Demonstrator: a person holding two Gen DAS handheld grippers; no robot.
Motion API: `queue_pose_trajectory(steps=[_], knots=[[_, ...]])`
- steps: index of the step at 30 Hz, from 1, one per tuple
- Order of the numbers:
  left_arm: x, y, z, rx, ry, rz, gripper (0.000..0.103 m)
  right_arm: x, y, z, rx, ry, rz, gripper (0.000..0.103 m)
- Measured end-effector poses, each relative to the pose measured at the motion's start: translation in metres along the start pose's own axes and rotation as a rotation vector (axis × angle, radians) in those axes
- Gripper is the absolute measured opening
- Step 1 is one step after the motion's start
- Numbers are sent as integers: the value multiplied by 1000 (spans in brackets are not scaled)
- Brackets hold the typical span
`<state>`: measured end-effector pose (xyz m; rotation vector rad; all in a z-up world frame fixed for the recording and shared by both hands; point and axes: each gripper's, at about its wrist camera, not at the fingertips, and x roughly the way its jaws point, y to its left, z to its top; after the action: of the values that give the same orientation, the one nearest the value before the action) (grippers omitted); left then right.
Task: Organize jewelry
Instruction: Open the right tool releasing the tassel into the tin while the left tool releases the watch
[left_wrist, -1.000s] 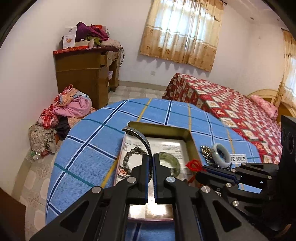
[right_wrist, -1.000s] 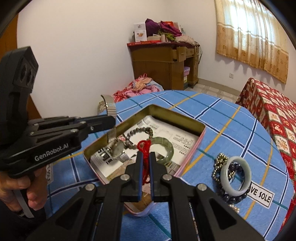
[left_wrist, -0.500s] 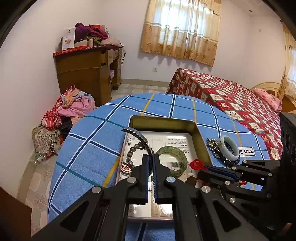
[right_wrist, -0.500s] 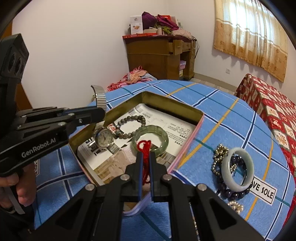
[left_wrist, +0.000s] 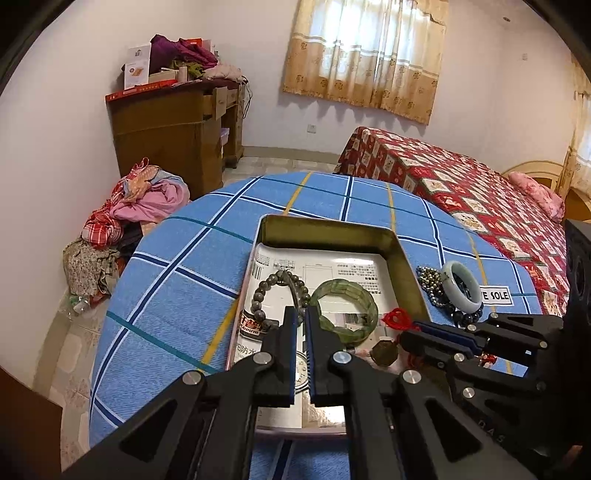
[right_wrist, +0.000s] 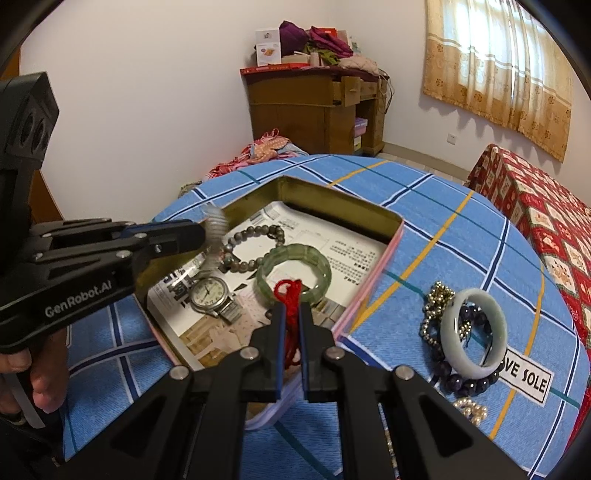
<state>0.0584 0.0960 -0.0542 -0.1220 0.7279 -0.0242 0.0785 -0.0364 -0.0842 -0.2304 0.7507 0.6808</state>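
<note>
A gold tin box (left_wrist: 400, 258) (right_wrist: 343, 199) lined with printed paper sits on the blue checked table. In it lie a grey bead bracelet (left_wrist: 264, 291) (right_wrist: 255, 243) and a green jade bangle (left_wrist: 345, 308) (right_wrist: 293, 269). My left gripper (left_wrist: 301, 314) (right_wrist: 201, 232) is shut on the metal band of a wristwatch (right_wrist: 212, 295), whose face rests on the paper. My right gripper (right_wrist: 290, 314) (left_wrist: 410, 326) is shut on a red cord (right_wrist: 288, 291) (left_wrist: 397, 317) with a bronze pendant (left_wrist: 384, 352) over the tin's near end.
A pale jade bangle (right_wrist: 474, 332) (left_wrist: 461, 284) lies on dark and metallic bead strands (right_wrist: 434, 306) right of the tin, by a white label (right_wrist: 524, 378). A pearl piece (right_wrist: 469, 406) lies nearby. Beyond the table are a wooden cabinet (left_wrist: 173, 133), clothes (left_wrist: 147, 195) and a bed (left_wrist: 461, 184).
The left gripper has lowered the watch into the tin; its face now rests on the paper. The right gripper with the red cord has moved lower over the tin.
</note>
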Motion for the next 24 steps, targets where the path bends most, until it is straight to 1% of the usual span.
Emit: queue_pose_trajectory(steps=[3,5,6,7,8,9,10,11,12,13,14,24], knots=[[0,-3,1,12,-1,3,4,-1,0,0,0,-4,-4,9],[1,-3,1,15,6,12,7,-1,0,0,4,-7,-2,10],[2,-3,1,17,10,17,15,-2,-1,0,6,-10,-1,11],[2,-3,0,19,10,23,31,-3,-1,0,7,-13,1,14],[1,-3,0,20,5,30,40,-4,-1,0,7,-20,7,19],[-1,-3,0,20,-9,46,62,-6,-1,0,5,-26,12,23],[-4,-2,0,17,-27,62,74,-8,0,0,1,-35,11,32],[-6,-2,1,16,-43,68,75,-10,2,0,-4,-42,7,40],[-8,-2,2,17,-52,65,75,-12,3,0,-8,-50,-3,46],[-9,-2,3,18,-52,59,75,-13,3,-1,-9,-53,-21,58],[-9,-1,3,17,-51,64,75,-14,3,-1,-7,-57,-26,61],[-5,3,3,5,-38,77,75,-12,-6,-7,27,-42,-23,61]])
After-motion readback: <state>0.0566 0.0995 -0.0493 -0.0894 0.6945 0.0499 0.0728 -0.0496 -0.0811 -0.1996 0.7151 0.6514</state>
